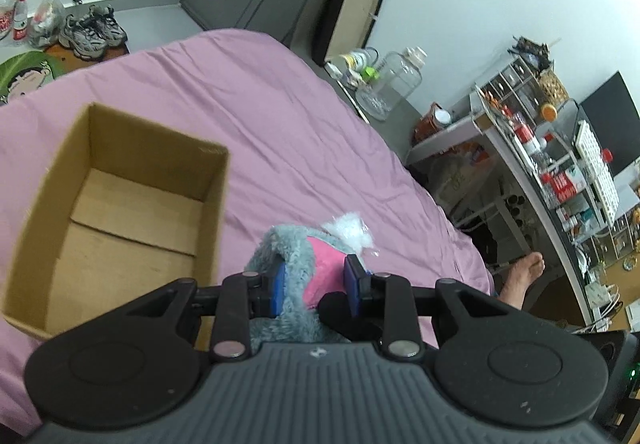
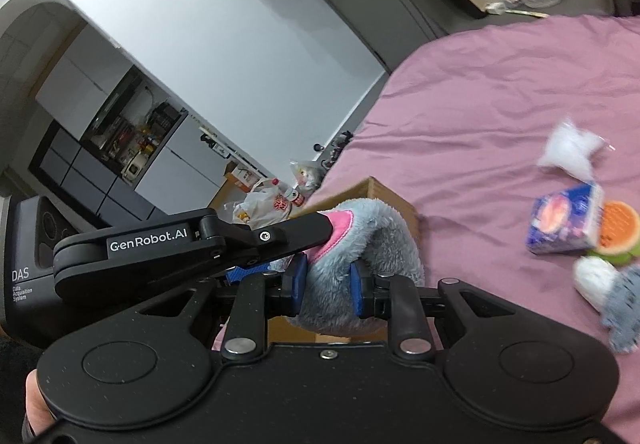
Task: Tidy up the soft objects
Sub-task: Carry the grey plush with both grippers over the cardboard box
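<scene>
Both the left gripper and right gripper pinched one plush toy (grey, pink-lined). It hung beside the empty box's near rim; open pink bedsheet stretched beyond.

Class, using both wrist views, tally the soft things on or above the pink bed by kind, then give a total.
Grey-and-pink plush toy, held by both grippers: 1
White stuffing bag: 1
Tissue pack: 1
Burger-like plush: 1
Grey-and-white plush: 1
Total: 5
</scene>
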Demonstrator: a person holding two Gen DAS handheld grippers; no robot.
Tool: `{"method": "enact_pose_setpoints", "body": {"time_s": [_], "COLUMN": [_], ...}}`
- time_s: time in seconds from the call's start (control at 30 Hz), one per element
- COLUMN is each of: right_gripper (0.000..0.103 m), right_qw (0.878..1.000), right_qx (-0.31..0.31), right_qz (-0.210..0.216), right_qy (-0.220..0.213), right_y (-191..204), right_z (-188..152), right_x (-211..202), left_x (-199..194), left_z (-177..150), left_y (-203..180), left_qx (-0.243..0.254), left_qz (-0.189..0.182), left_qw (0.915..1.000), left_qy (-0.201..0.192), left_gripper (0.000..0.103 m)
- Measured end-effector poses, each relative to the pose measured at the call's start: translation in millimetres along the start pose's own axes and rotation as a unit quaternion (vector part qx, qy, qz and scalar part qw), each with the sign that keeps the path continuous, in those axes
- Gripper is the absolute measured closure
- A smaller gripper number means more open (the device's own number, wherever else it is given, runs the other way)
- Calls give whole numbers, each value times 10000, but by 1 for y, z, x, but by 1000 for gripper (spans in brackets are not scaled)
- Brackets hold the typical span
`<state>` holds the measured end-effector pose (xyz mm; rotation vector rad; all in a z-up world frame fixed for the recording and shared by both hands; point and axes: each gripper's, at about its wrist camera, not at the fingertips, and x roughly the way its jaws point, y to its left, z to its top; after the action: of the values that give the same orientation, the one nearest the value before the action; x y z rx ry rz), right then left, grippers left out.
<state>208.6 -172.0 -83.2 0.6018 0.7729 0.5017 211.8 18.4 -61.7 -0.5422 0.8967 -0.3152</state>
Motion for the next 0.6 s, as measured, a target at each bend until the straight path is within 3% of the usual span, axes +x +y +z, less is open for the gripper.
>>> {"method": "enact_pose_setpoints", "body": {"time_s": [0.2, 0.6], "right_gripper": [80, 80], "right_qw": [9998, 9979], "right_qx": [-144, -207], "right_qz": [31, -11], "right_qy": [95, 611], "right_y": [20, 39], "right_z": [8, -1], "right_x": [28, 100], "left_x": [-10, -3], "left_z": [20, 49], "left_y": [14, 81], "left_qx": [104, -312], "left_qz": [172, 457], "left_qw": [9996, 9983], "left_qy": [-206, -166], "left_gripper": [74, 74]}}
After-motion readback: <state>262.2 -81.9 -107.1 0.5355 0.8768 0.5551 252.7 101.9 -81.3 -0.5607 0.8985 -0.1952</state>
